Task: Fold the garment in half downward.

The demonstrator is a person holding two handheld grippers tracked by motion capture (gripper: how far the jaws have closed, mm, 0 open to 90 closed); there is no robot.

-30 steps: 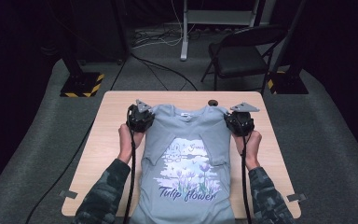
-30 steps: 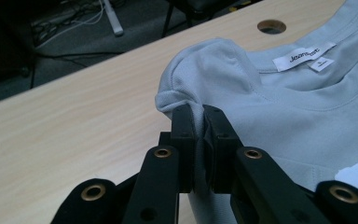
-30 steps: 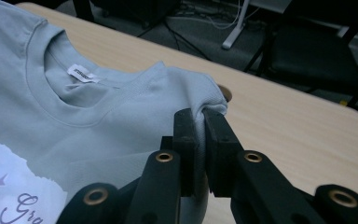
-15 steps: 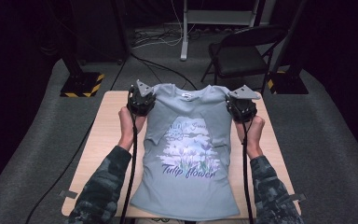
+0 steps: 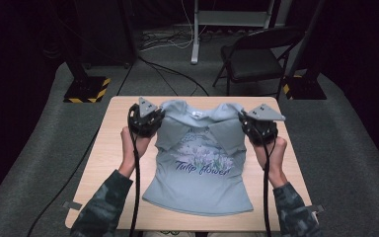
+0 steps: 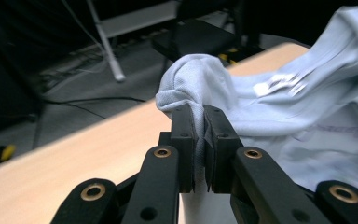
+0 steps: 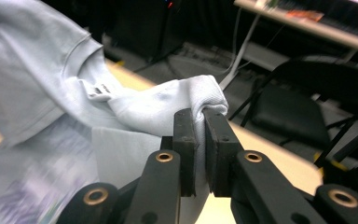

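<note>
A light blue T-shirt with a tulip print and the words "Tulip flower" lies front up on the wooden table. My left gripper is shut on the shirt's left shoulder, and a bunch of that cloth bulges above its jaws. At the other shoulder my right gripper is shut on the cloth. Both shoulders are lifted off the table and the sleeves fold in over the chest. The hem still rests near the table's front edge.
A black folding chair stands behind the table at the right. A white stand and cables lie on the floor behind. Yellow-black weighted bases sit off the far left and far right corners.
Both grippers have risen and moved toward the far edge with the shoulders in them. The shirt slid forward across the table, and its upper part now hangs lifted with the sleeves folded in.
</note>
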